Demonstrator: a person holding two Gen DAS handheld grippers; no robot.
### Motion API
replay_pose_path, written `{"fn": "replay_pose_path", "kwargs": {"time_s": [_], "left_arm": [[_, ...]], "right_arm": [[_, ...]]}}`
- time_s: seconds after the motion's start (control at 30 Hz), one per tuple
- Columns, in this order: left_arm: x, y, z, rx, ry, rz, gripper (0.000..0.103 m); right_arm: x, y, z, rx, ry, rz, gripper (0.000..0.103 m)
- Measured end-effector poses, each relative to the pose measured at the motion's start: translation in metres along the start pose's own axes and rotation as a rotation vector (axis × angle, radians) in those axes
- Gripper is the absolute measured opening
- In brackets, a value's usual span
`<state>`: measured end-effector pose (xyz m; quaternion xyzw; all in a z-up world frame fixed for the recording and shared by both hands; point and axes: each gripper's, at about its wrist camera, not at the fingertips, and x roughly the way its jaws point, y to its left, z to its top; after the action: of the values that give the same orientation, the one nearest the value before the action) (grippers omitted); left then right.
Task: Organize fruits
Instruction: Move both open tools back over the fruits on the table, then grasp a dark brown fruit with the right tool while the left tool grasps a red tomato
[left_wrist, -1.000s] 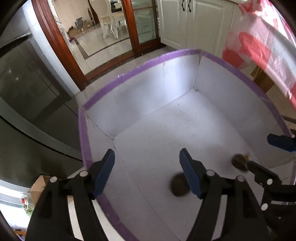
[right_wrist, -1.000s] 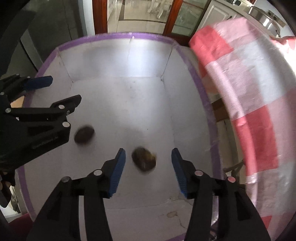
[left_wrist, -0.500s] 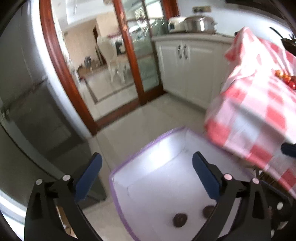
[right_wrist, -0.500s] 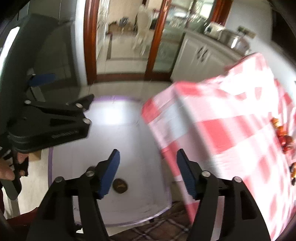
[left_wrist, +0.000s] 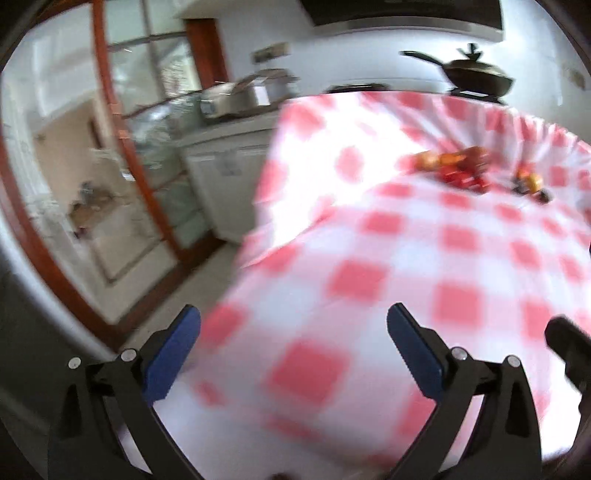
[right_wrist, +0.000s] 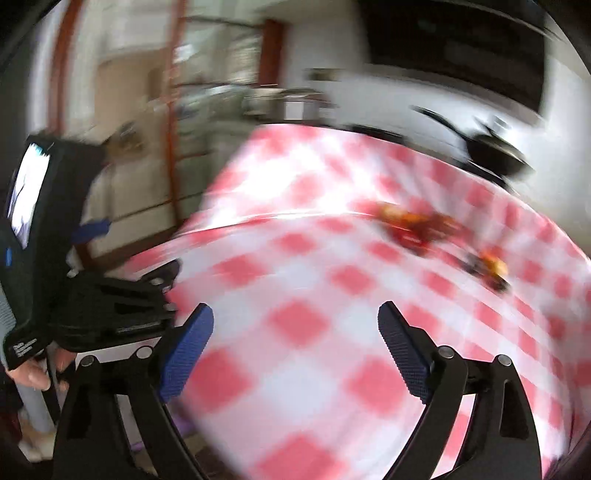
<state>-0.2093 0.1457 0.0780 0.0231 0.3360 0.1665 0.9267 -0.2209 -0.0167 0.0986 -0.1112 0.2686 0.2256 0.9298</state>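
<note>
Two grippers are seen, each with its blue-padded fingers spread wide and nothing between them. The left gripper (left_wrist: 293, 345) is held above the near part of a red-and-white checked tablecloth (left_wrist: 424, 258); its jaws stand fully apart. The right gripper (right_wrist: 295, 332) is held over the same cloth, and its jaws are opening at this moment, with only cloth seen in the gap. In the right wrist view the left gripper's black body is seen at the left edge, gripped by a hand (right_wrist: 35, 369).

The fruits (left_wrist: 465, 168) are found in a loose red and orange cluster on the far part of the tablecloth, well apart from both grippers; single pieces cannot be told apart through the blur. A dark lidded pan (left_wrist: 476, 74) is noted on the counter behind the table. A wood-framed glass door (left_wrist: 122, 155) is seen to the left.
</note>
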Motion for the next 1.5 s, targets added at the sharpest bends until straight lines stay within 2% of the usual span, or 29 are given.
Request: {"fn": "replay_pose_path", "kwargs": {"time_s": [0.2,0.3,0.37,0.43,0.53,0.6,0.73,0.83,1.03,1.1,1.27,1.33,1.5], "left_arm": [[0.059,-0.120,0.055,0.022,0.015,-0.238,0.101],[0.090,-0.174,0.077,0.012,0.038,-0.320,0.101],[0.111,-0.204,0.091,-0.022,0.053,-0.365,0.101],[0.126,-0.218,0.101,-0.071,0.051,-0.395,0.101],[0.154,-0.236,0.114,-0.156,0.058,-0.428,0.101],[0.162,-0.233,0.117,-0.214,0.059,-0.442,0.101],[0.165,-0.217,0.117,-0.283,0.037,-0.486,0.101],[0.163,-0.212,0.118,-0.253,0.014,-0.477,0.101],[0.166,-0.226,0.121,-0.152,0.047,-0.434,0.101],[0.170,-0.233,0.123,-0.114,0.073,-0.416,0.100],[0.189,-0.251,0.133,-0.031,0.121,-0.351,0.074],[0.197,-0.261,0.136,0.004,0.151,-0.350,0.070],[0.202,-0.279,0.143,0.061,0.145,-0.329,0.068]], "right_arm": [[0.038,-0.147,-0.007,0.304,0.049,-0.211,0.088],[0.068,-0.208,-0.014,0.418,0.091,-0.295,0.088],[0.086,-0.248,-0.023,0.510,0.115,-0.333,0.088],[0.099,-0.279,-0.030,0.596,0.127,-0.335,0.088],[0.121,-0.311,-0.026,0.659,0.136,-0.333,0.088],[0.139,-0.326,-0.022,0.664,0.146,-0.326,0.088],[0.178,-0.345,-0.010,0.629,0.189,-0.310,0.077],[0.205,-0.353,0.001,0.598,0.239,-0.303,0.068],[0.235,-0.365,0.010,0.550,0.292,-0.333,0.054],[0.237,-0.364,0.010,0.540,0.297,-0.347,0.043],[0.234,-0.372,0.006,0.598,0.262,-0.309,0.042],[0.234,-0.373,0.005,0.610,0.255,-0.300,0.042],[0.230,-0.380,0.001,0.625,0.248,-0.293,0.042]]}}
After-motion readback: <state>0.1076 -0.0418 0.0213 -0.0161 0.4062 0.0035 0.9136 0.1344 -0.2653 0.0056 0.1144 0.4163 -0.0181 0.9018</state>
